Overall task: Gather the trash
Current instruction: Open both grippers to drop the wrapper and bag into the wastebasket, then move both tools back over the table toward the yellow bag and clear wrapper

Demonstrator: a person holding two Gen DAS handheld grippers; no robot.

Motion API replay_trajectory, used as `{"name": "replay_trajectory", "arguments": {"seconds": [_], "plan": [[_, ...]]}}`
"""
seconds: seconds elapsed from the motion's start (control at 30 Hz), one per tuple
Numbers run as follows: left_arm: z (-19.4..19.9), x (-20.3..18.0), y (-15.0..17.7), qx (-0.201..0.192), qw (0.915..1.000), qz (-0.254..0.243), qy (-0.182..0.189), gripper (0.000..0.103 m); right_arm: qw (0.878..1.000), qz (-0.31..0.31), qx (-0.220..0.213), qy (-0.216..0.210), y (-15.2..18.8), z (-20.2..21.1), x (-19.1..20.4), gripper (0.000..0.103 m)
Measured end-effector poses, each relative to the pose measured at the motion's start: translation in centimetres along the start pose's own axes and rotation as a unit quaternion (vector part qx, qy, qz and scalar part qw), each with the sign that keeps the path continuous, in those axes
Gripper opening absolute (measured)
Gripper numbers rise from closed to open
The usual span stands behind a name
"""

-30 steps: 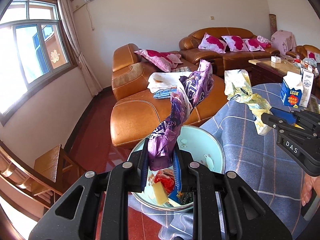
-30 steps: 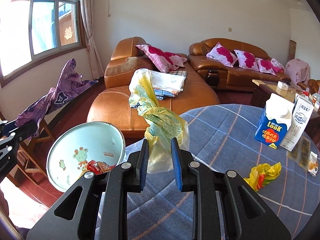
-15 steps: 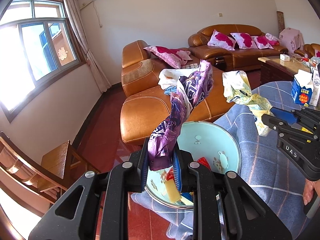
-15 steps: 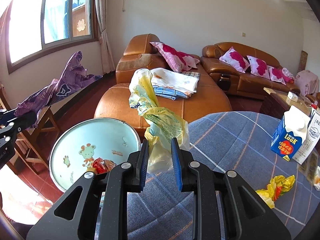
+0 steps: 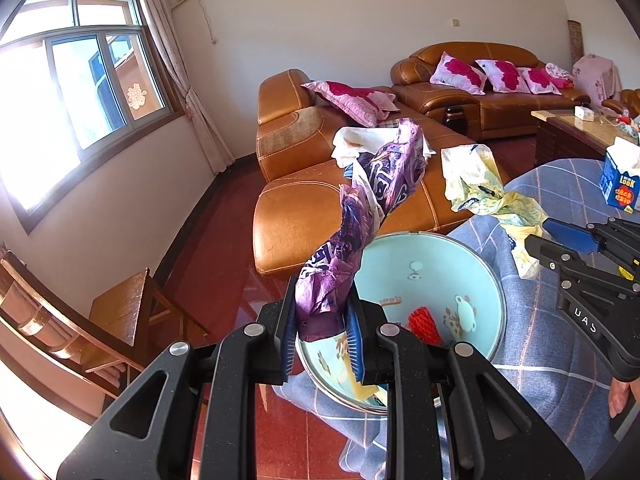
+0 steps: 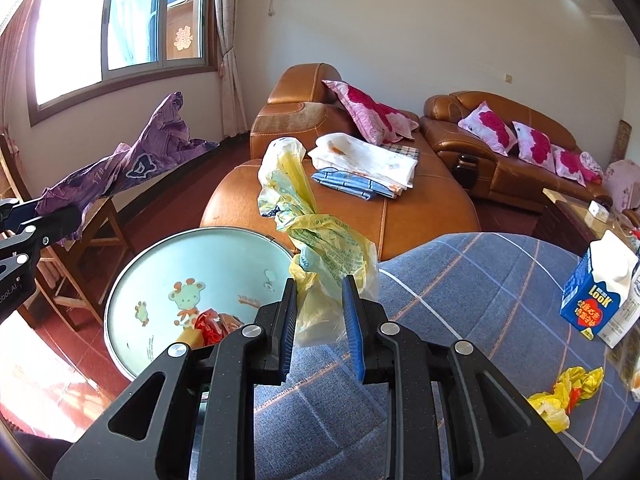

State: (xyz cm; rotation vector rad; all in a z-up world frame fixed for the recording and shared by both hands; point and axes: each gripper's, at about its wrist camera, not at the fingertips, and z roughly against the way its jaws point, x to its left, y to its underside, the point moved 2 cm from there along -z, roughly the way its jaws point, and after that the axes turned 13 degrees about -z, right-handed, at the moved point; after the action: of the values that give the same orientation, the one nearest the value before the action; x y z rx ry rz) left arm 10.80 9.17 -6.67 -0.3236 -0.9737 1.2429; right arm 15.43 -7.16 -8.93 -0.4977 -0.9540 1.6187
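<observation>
Beside the table (image 6: 460, 280), each gripper clamps a wrapper above the basin (image 6: 160, 264): left gripper (image 5: 322, 344) purple wrapper (image 5: 352, 236), right gripper (image 6: 320, 330) yellow wrapper (image 6: 316, 240).

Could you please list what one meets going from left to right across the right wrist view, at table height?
purple wrapper → light blue bin → yellow plastic bag in the right gripper → crumpled yellow wrapper → blue milk carton
</observation>
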Motion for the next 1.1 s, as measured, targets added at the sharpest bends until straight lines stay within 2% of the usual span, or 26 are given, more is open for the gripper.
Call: {"name": "replay_trajectory", "arguments": {"seconds": [0.33, 0.43, 0.47, 0.53, 0.57, 1.1], "plan": [[-0.6, 0.0, -0.1, 0.005, 0.9999, 0.001, 0.01, 0.025, 1.0, 0.019, 0.019, -0.017, 0.9, -1.0, 1.1, 0.025], [-1.1, -0.1, 0.1, 0.009, 0.9998, 0.0, 0.017, 0.041, 0.999, 0.025, 0.019, -0.019, 1.0, -1.1, 1.4, 0.027], [-1.2, -0.2, 0.2, 0.008, 0.9998, -0.001, 0.019, 0.043, 0.999, 0.026, 0.019, -0.021, 1.0, -1.1, 1.5, 0.029], [-1.2, -0.4, 0.3, 0.008, 0.9997, -0.003, 0.022, 0.043, 0.999, 0.031, 0.022, -0.025, 1.1, -1.3, 1.7, 0.041], [-1.3, -0.4, 0.3, 0.009, 0.9997, -0.002, 0.024, 0.043, 0.999, 0.032, 0.021, -0.025, 1.2, -1.2, 1.8, 0.043], [-1.6, -0.6, 0.5, 0.011, 0.9996, -0.001, 0.028, 0.052, 1.0, 0.018, 0.014, -0.012, 0.9, -1.1, 1.2, 0.053]]}}
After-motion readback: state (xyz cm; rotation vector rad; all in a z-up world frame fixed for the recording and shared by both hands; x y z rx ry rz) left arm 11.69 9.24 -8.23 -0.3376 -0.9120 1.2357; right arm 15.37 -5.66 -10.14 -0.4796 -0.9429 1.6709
